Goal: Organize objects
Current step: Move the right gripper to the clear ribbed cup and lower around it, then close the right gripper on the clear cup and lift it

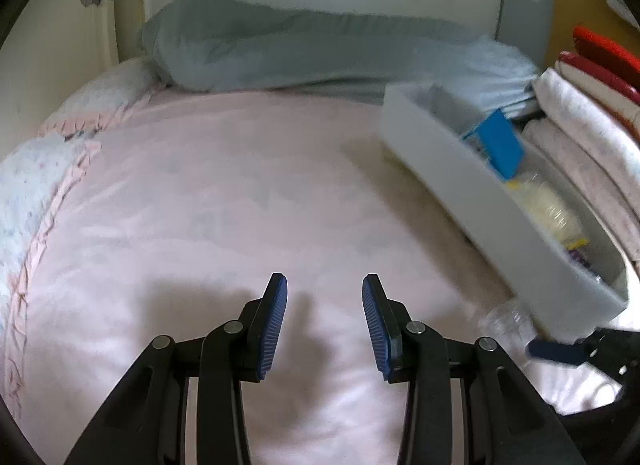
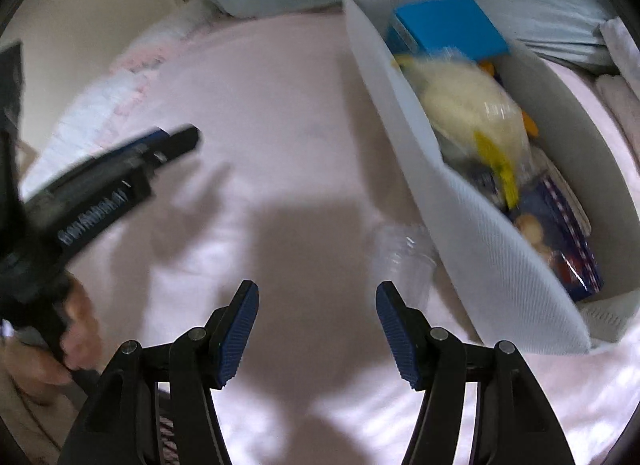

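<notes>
A long white bin (image 1: 480,193) lies on the pink bedspread (image 1: 224,193) at the right; it also shows in the right wrist view (image 2: 480,233). It holds a blue box (image 2: 448,25), a clear bag of pale yellow stuff (image 2: 472,105) and a dark blue packet (image 2: 560,241). A clear plastic cup (image 2: 404,253) lies on the bed against the bin's near side. My left gripper (image 1: 324,321) is open and empty over the bedspread. My right gripper (image 2: 318,329) is open and empty, just left of the cup.
A grey-blue pillow (image 1: 280,53) lies along the headboard. Folded towels and red items (image 1: 592,105) are stacked right of the bin. A frilled blanket edge (image 1: 44,169) runs down the left. The left gripper shows in the right wrist view (image 2: 120,169).
</notes>
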### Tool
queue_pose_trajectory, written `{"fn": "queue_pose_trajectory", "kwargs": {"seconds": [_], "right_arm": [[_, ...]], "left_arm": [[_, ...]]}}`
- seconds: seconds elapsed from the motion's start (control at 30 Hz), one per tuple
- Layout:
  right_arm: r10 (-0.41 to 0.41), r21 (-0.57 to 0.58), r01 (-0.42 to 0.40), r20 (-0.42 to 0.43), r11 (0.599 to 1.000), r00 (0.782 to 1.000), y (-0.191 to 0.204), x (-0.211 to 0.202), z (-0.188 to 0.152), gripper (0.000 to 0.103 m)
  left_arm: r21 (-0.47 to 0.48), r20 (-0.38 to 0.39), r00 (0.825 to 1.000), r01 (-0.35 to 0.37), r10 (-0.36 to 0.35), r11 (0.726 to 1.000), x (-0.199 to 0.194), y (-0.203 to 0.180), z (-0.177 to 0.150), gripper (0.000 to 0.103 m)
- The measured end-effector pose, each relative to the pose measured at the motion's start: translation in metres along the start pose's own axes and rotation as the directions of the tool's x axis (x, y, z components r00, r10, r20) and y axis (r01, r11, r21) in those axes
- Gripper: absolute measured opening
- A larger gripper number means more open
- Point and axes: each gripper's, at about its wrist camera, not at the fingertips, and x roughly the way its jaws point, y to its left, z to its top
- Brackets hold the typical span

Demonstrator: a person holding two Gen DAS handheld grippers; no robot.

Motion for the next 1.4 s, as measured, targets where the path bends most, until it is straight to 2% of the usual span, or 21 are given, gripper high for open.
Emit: {"fn": "queue_pose_trajectory", "kwargs": {"seconds": [0.13, 0.3, 0.47, 0.53, 0.67, 0.73, 0.8, 0.87, 0.93, 0.97, 1.1, 1.2, 1.33, 1.4], "right_arm": [[-0.124, -0.020, 0.125, 0.039, 0.992, 0.991, 0.013, 0.002, 0.005, 0.060], [-0.097, 0.004, 0.097, 0.033, 0.995, 0.995, 0.015, 0.000, 0.005, 0.059], [-0.219, -0.004, 0.219, 0.070, 0.976, 0.973, 0.017, -0.006, 0.009, 0.059], [-0.231, -0.006, 0.232, 0.038, 0.973, 0.972, 0.016, 0.002, 0.009, 0.059], [-0.221, 0.010, 0.222, -0.056, 0.975, 0.974, 0.012, 0.029, 0.004, 0.062], [-0.155, 0.032, 0.158, -0.086, 0.987, 0.984, 0.010, 0.043, 0.004, 0.061], [-0.139, 0.050, 0.142, -0.050, 0.989, 0.989, 0.009, 0.047, 0.006, 0.061], [-0.133, 0.029, 0.133, -0.012, 0.991, 0.991, 0.016, 0.049, 0.011, 0.056], [-0.136, 0.000, 0.136, 0.019, 0.991, 0.990, 0.023, 0.050, 0.013, 0.044], [-0.132, -0.014, 0.133, 0.037, 0.991, 0.991, 0.026, 0.051, 0.014, 0.041], [-0.126, -0.050, 0.129, 0.065, 0.990, 0.990, 0.032, 0.059, 0.017, 0.040], [-0.117, -0.043, 0.120, 0.083, 0.992, 0.990, 0.032, 0.061, 0.018, 0.040], [-0.099, -0.032, 0.103, 0.104, 0.994, 0.990, 0.032, 0.061, 0.012, 0.040], [-0.068, -0.025, 0.071, 0.108, 0.997, 0.992, 0.031, 0.058, 0.012, 0.040]], "left_arm": [[-0.005, -0.034, 0.999, -0.018, 0.017, 1.000, 0.014, 0.006, -0.012, 0.038], [-0.030, -0.070, 0.997, -0.029, 0.026, 0.999, 0.029, 0.014, -0.022, 0.038], [-0.057, -0.081, 0.997, -0.023, 0.019, 0.998, 0.035, 0.019, -0.025, 0.038], [-0.057, -0.083, 0.996, -0.027, 0.022, 0.998, 0.035, 0.018, -0.028, 0.038], [-0.064, -0.090, 0.995, -0.038, 0.032, 0.997, 0.039, 0.020, -0.027, 0.038], [-0.066, -0.091, 0.995, -0.039, 0.033, 0.997, 0.040, 0.020, -0.027, 0.038], [-0.060, -0.090, 0.995, -0.039, 0.033, 0.997, 0.040, 0.019, -0.028, 0.038], [-0.055, -0.089, 0.996, -0.036, 0.031, 0.998, 0.038, 0.017, -0.029, 0.038], [-0.048, -0.086, 0.996, -0.034, 0.030, 0.998, 0.035, 0.016, -0.031, 0.038], [-0.045, -0.084, 0.996, -0.034, 0.030, 0.998, 0.035, 0.016, -0.031, 0.038], [-0.031, -0.093, 0.995, -0.037, 0.034, 0.999, 0.037, 0.012, -0.036, 0.040], [-0.020, -0.097, 0.995, -0.031, 0.029, 0.999, 0.040, 0.011, -0.040, 0.046], [0.024, -0.106, 0.994, -0.034, 0.036, 0.999, 0.041, 0.004, -0.042, 0.059], [0.042, -0.106, 0.993, -0.047, 0.051, 0.998, 0.041, 0.001, -0.042, 0.059]]}}
